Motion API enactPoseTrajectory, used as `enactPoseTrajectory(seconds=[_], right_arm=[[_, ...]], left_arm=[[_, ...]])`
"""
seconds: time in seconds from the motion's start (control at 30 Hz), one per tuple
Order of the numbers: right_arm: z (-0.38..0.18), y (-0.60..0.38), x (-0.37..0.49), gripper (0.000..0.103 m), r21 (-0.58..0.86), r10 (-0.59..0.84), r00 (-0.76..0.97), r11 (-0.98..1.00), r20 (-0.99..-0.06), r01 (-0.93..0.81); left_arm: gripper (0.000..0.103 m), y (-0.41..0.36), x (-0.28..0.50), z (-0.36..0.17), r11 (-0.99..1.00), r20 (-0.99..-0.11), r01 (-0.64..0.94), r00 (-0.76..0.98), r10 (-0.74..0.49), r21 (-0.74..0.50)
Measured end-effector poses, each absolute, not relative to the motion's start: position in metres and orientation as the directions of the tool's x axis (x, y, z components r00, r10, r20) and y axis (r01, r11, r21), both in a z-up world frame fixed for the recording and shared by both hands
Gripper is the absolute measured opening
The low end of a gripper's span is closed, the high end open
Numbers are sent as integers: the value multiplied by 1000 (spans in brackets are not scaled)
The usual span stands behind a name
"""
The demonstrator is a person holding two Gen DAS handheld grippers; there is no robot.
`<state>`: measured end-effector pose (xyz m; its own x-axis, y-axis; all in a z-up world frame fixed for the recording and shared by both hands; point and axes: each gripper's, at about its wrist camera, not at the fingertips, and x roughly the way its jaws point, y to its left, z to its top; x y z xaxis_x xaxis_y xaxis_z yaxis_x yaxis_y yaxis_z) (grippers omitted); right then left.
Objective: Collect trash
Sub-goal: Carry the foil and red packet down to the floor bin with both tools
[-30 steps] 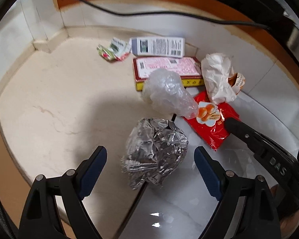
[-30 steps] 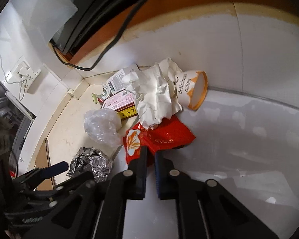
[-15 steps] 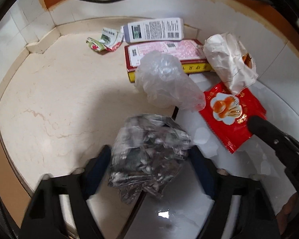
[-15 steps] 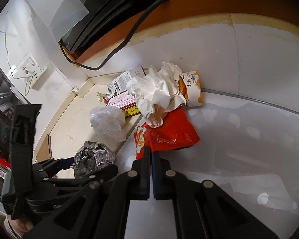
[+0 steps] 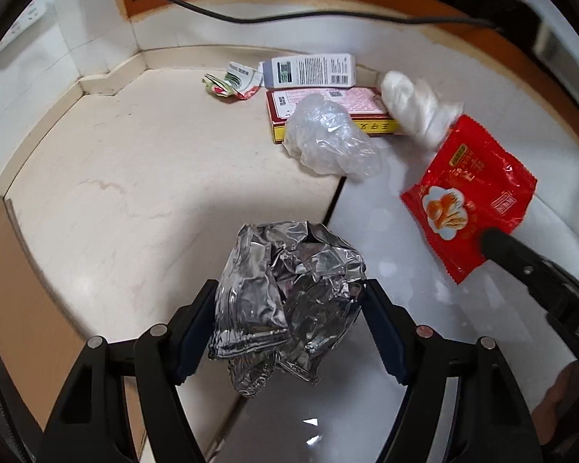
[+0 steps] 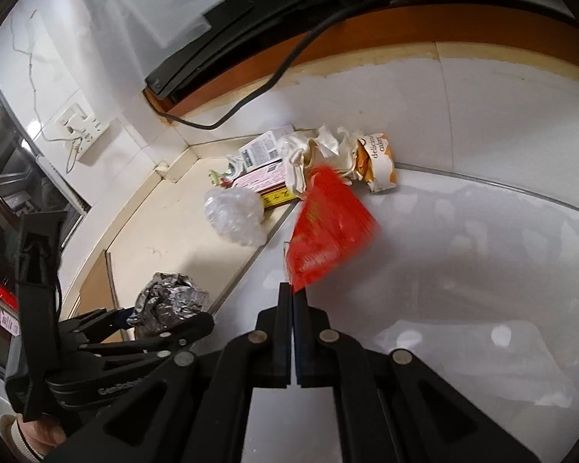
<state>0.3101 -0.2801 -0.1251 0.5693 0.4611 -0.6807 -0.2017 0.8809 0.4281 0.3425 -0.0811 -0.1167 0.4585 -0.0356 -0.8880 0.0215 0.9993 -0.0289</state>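
Note:
My left gripper (image 5: 289, 305) is shut on a crumpled foil ball (image 5: 285, 301) and holds it above the counter; the ball also shows in the right wrist view (image 6: 170, 303). My right gripper (image 6: 292, 289) is shut on the corner of a red snack wrapper (image 6: 328, 231), lifted off the white surface; it also shows in the left wrist view (image 5: 471, 200). A crumpled clear plastic bag (image 5: 328, 139), white crumpled paper (image 5: 417, 108), a red-and-yellow box (image 5: 351, 115), a white labelled box (image 5: 308, 71) and a small crumpled wrapper (image 5: 231, 83) lie in the back corner.
An orange paper cup (image 6: 378, 164) lies on its side by the wall. A black cable (image 5: 289, 15) runs along the wall above. A wall socket (image 6: 83, 127) is at the left. The beige counter (image 5: 115, 177) meets a white surface (image 6: 463, 250).
My left gripper closed on the foil ball and lifted it. My right gripper closed on the red wrapper and raised it off the surface.

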Motion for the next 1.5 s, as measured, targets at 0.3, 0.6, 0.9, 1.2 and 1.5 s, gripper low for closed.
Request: enactPoseTrajectory(seconds=[0.3, 0.6, 0.9, 1.2, 1.5], right_arm=[[-106, -269, 248, 0, 396, 453, 590, 888, -669, -234], [-82, -244, 165, 0, 368, 458, 591, 888, -665, -274], [-79, -201, 66, 0, 336, 459, 571, 888, -681, -313], [-110, -166, 7, 0, 284, 428, 502, 896, -751, -341], [-170, -161, -12, 0, 243, 368, 368, 908, -854, -342]], left_arm=[[72, -63, 268, -76, 996, -847, 33, 525, -84, -78], [72, -41, 174, -58, 993, -830, 60, 544, -121, -106], [72, -8, 85, -70, 986, -832, 110, 528, -168, -129], [72, 6, 23, -114, 979, -869, 152, 457, -192, -136], [72, -7, 5, -173, 972, -908, 145, 353, -227, -187]])
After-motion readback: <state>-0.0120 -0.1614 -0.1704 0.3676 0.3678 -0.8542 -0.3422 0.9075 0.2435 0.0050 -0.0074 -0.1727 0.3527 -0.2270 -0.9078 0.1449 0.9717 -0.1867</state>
